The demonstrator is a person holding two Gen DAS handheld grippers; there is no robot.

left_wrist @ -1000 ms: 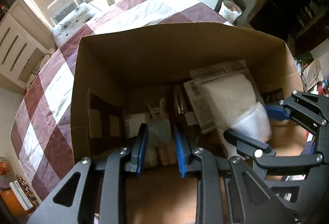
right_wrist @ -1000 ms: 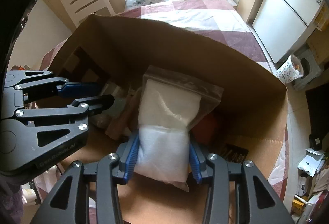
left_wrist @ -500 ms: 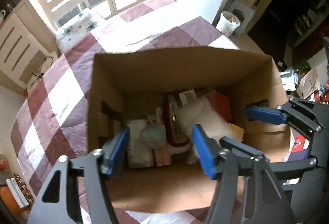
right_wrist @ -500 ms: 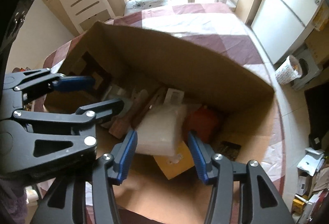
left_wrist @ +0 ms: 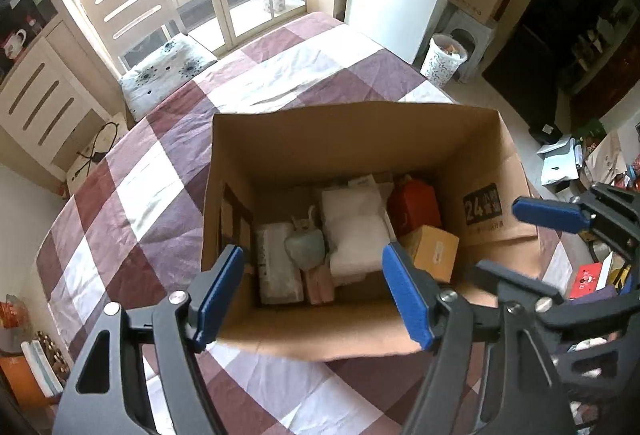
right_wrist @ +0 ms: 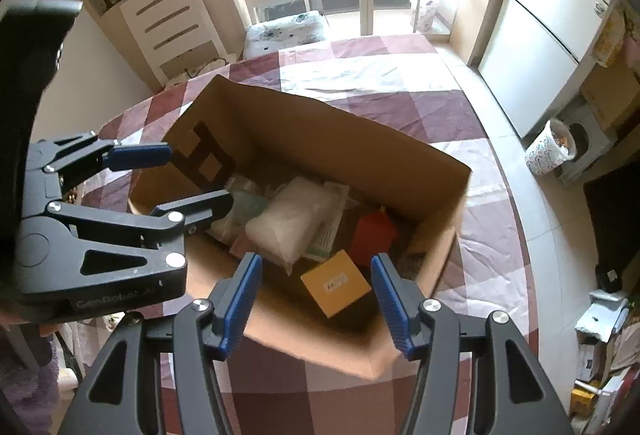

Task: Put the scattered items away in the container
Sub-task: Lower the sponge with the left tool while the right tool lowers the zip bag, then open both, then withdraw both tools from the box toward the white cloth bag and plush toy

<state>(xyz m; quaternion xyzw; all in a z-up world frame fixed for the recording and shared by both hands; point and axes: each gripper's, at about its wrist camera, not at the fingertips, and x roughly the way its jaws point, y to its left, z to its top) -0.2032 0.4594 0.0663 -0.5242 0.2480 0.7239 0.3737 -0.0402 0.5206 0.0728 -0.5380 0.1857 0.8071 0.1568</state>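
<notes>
My left hand-held gripper [left_wrist: 312, 293]: released, above box's near edge
My right hand-held gripper [right_wrist: 316, 301]: released, empty
Cardboard box [left_wrist: 360, 131]: white bag [left_wrist: 356, 235] inside

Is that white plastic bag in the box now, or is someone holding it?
In the box. The white bag lies among other items inside the cardboard box, and both grippers' fingers are open, holding nothing.
</notes>
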